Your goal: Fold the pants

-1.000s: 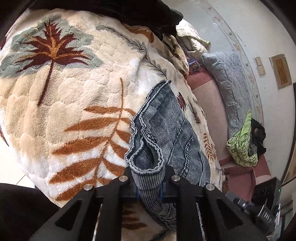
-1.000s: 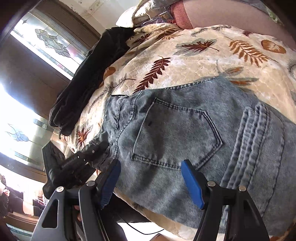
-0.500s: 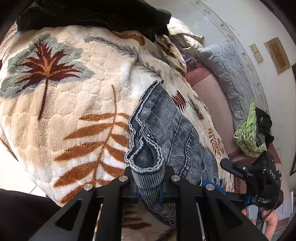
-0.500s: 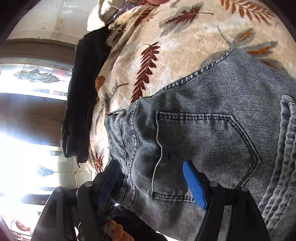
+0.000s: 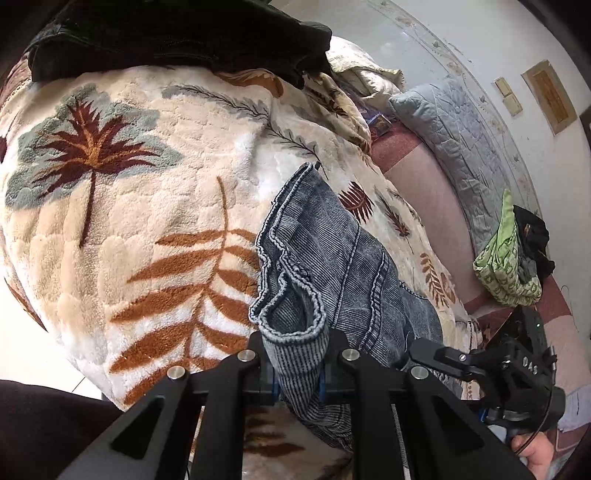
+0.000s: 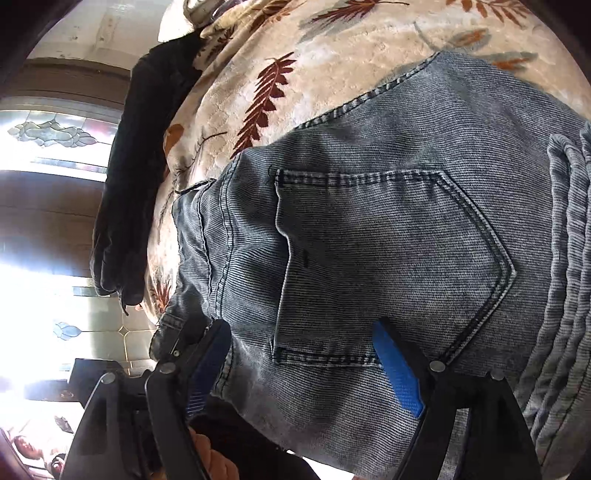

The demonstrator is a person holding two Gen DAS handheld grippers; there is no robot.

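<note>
Left gripper (image 5: 297, 373): jaws drawn narrow, clamped on a bunched hem fold of the pants (image 5: 332, 273).
Right gripper (image 6: 303, 363): jaws spread wide, blue pads (image 6: 400, 376) on either side of the lower edge of the back pocket (image 6: 388, 266); contact with the denim cannot be confirmed from this angle.
Pants location: grey-blue jeans lying on the leaf-print blanket (image 5: 129, 221), pocket side up.
Adjacent item: black garment (image 5: 177, 33) at the far blanket edge.
</note>
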